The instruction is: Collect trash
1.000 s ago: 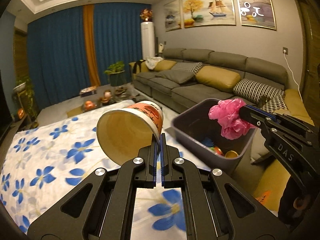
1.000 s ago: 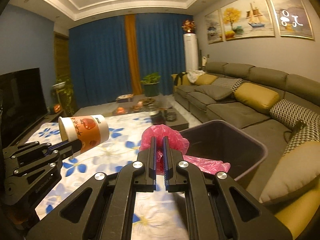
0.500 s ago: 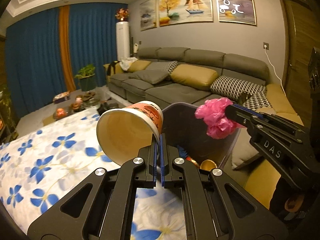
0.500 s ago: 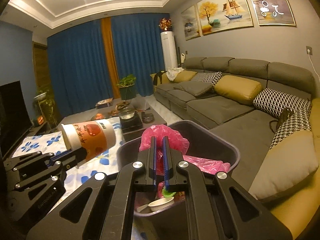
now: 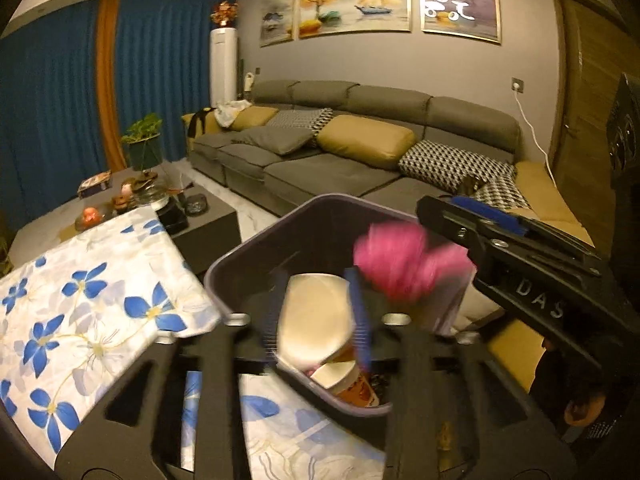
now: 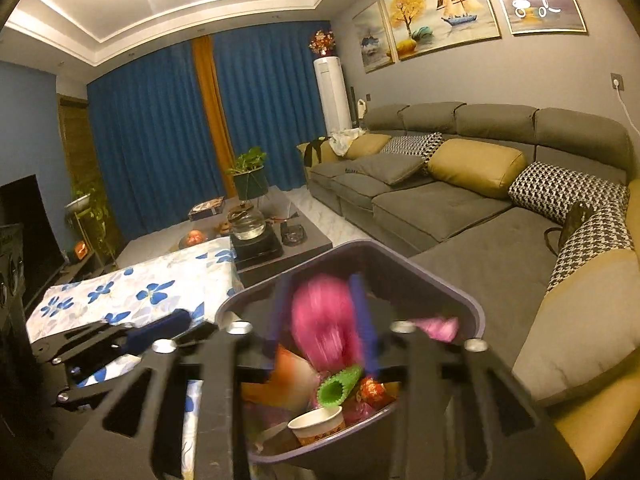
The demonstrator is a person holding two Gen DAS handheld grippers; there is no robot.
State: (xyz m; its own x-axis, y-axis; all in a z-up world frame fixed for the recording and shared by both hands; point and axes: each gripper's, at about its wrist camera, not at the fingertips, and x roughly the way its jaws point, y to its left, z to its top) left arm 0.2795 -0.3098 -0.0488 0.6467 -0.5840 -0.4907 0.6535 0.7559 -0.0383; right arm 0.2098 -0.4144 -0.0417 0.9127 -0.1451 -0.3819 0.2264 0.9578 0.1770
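A dark grey trash bin (image 5: 256, 240) sits right below both grippers. My left gripper (image 5: 316, 312) is over it, its jaws opening, and a blurred paper cup (image 5: 312, 320) drops loose between the fingers. The right gripper (image 5: 444, 216) reaches in from the right above a blurred pink plastic bag (image 5: 400, 264). In the right wrist view my right gripper (image 6: 322, 308) hangs over the bin (image 6: 460, 292), jaws opening, and the pink bag (image 6: 324, 320) falls free between the pads. The left gripper (image 6: 176, 328) shows at the left. Another cup (image 6: 316, 424) and a green wrapper (image 6: 340, 384) lie inside.
A table with a blue-flowered cloth (image 5: 100, 300) stands left of the bin. Behind it is a dark coffee table (image 6: 304, 248) with a glass kettle (image 6: 248, 224). A grey sofa (image 5: 340, 168) with cushions runs along the right wall.
Both grippers moved over the bin and opened. The paper cup left the left gripper and the pink bag left the right gripper; both are dropping into the bin.
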